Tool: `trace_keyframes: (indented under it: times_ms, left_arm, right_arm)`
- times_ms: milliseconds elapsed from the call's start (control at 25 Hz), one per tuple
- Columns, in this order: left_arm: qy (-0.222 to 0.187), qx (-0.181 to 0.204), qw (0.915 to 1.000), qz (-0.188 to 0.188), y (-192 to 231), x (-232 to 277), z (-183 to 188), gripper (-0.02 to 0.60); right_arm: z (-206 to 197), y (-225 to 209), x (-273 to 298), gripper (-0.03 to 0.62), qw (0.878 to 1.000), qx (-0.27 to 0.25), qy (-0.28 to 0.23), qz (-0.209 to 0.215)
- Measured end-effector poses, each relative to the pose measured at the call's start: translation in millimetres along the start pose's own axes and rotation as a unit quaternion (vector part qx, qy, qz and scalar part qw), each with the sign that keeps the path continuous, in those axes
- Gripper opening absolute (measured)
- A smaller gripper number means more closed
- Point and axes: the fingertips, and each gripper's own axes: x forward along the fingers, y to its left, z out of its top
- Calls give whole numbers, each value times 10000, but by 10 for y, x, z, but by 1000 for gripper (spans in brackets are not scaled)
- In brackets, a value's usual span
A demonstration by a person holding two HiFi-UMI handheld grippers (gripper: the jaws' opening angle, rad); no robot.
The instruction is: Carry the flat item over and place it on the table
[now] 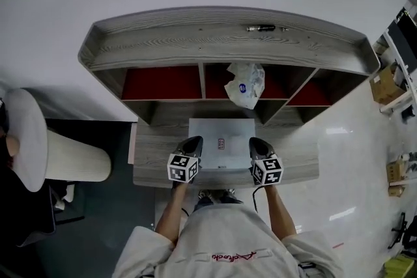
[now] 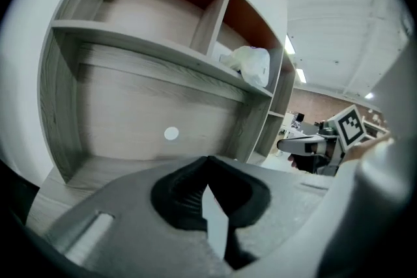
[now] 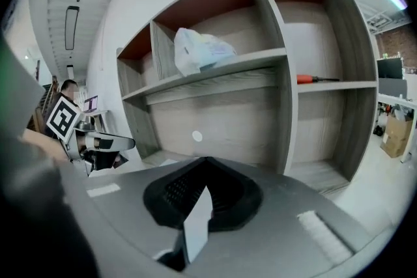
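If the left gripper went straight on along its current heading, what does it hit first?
The left gripper, shut on the flat item's edge, aims into the shelf unit's lower bay. First contact looks like the back panel near the white dot; nothing shows in between, though depth is unclear.

No words can be read. Red script on the shirt (image 1: pixel 231 258) and a red label (image 1: pixel 221 143) on the flat item (image 1: pixel 218 128) are too small. Square coded markers (image 1: pixel 183 167) sit on the left hand-held gripper (image 1: pixel 193 142) and right hand-held gripper (image 1: pixel 258 143).
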Motion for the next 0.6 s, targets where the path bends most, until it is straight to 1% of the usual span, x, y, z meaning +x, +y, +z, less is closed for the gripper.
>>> trace_keyframes:
  times_ms: [120,240,360,480,600]
  left_arm:
    - [-249,202,9995,-66,-105,-62,272,0]
    - [-442,283,9986,-80,-190,-151,519,0]
    - [-656,359,9972,-80,-248,-243,743,0]
    - [-815,448,9956,-116,-291,-284,914,0]
    - [-893,512,9946,-131,-315,-289,1010,0]
  right_arm:
    - [265,75,-91,5,9994,-91,-335,10]
    - [555,152,-179,6,9974,-158,-696,30]
    - [844,262,-248,6,9937,-342,-1064,110]
    - [1069,347,-283,6,9896,-414,-1367,198]
    - [1179,382,-277,6,9875,-417,-1502,231]
